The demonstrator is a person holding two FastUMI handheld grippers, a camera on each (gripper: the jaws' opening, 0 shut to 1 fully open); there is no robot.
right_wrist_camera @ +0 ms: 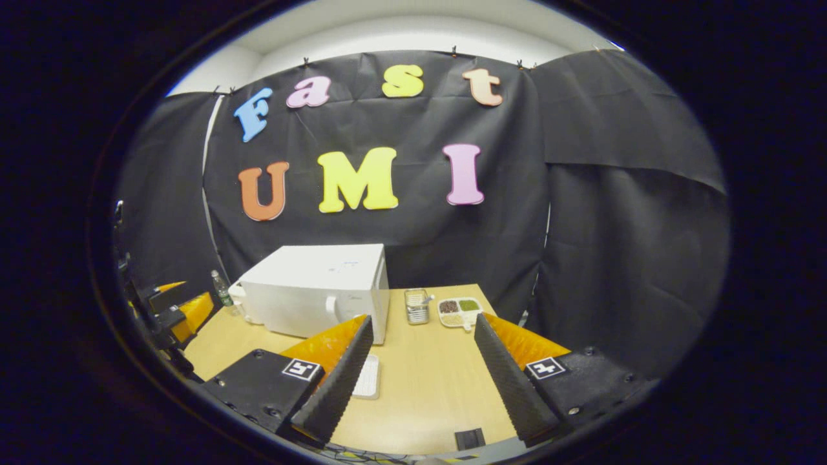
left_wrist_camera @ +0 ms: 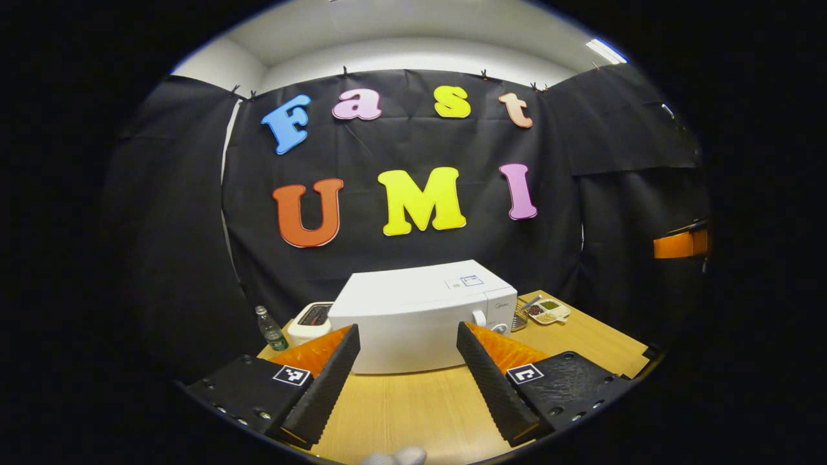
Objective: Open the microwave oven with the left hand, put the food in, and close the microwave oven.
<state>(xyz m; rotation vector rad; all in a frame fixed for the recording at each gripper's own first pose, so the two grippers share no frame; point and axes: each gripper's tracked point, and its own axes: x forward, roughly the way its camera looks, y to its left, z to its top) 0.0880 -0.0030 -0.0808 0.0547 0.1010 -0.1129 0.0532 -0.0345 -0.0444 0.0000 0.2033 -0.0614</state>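
Note:
A white microwave oven [left_wrist_camera: 413,310] stands shut on the wooden table [left_wrist_camera: 420,400], with its handle [left_wrist_camera: 479,317] at the front right. In the right gripper view the microwave oven [right_wrist_camera: 316,290] is to the left. A white divided dish of food [left_wrist_camera: 548,311] [right_wrist_camera: 459,311] lies on the table to the right of the oven. My left gripper [left_wrist_camera: 408,329] is open in front of the oven, apart from it, with nothing between its fingers. My right gripper [right_wrist_camera: 423,321] is open above the table, short of the dish. The left gripper [right_wrist_camera: 174,310] also appears at the far left of the right gripper view.
A small metal rack [right_wrist_camera: 417,305] stands between oven and dish. A toaster [left_wrist_camera: 310,320] and a bottle [left_wrist_camera: 271,329] are left of the oven. A flat white item [right_wrist_camera: 367,378] lies on the table near my right gripper. A small black object [right_wrist_camera: 468,438] sits at the table's near edge.

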